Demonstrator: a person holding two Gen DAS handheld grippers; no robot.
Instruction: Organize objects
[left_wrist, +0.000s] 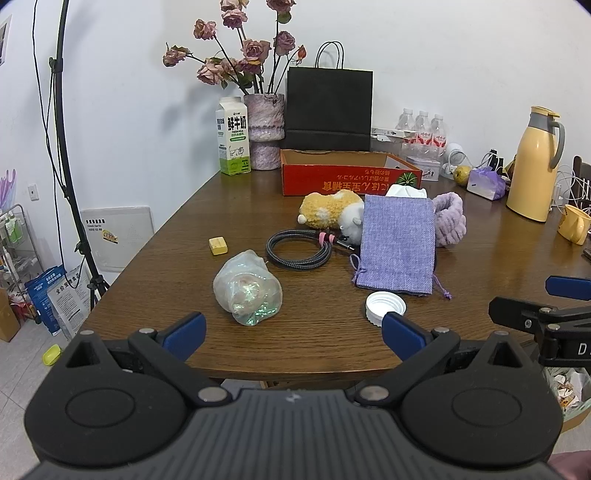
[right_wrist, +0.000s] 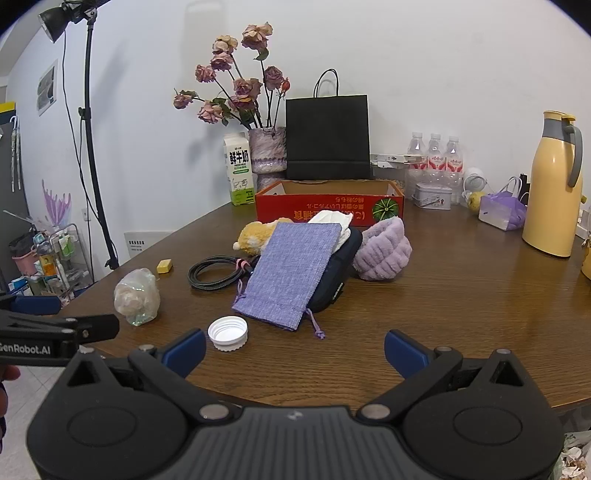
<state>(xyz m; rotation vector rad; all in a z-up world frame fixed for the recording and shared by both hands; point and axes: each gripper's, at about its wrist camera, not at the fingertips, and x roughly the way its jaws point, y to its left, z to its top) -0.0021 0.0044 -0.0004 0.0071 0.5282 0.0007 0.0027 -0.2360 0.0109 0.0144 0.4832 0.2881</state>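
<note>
clutter sits mid-table: a lilac drawstring pouch (right_wrist: 291, 273) lies flat, draped over a dark zip case (right_wrist: 338, 266), with a white cloth (right_wrist: 332, 221) poking out behind it. just beside the pouch's mouth, near the table's front edge, a white bottle cap (right_wrist: 228, 332) lies open side up. left of the pouch, a coiled braided cable (left_wrist: 299, 248), and behind it a yellow-and-white plush toy (left_wrist: 332, 212) on its side. further left, a clear bag with something pale inside (left_wrist: 246, 288), and a small yellow block (left_wrist: 218, 245) on its own beyond it. a fluffy purple headband (right_wrist: 382, 253) touches the case on the right. behind all that, an open red cardboard box (right_wrist: 328, 210). both claws hang at the near edge of the wooden table (right_wrist: 461, 295), above the wood: left gripper (left_wrist: 293, 332) jaws spread wide, nothing between them, the cap just inside its right finger in view; right gripper (right_wrist: 294, 349) equally wide, gripping nothing. along the back wall, a milk carton (left_wrist: 233, 138), a vase of dried roses (left_wrist: 264, 131), a black paper bag (left_wrist: 328, 107), water bottles (left_wrist: 423, 127) and a yellow thermos jug (left_wrist: 533, 166).
</note>
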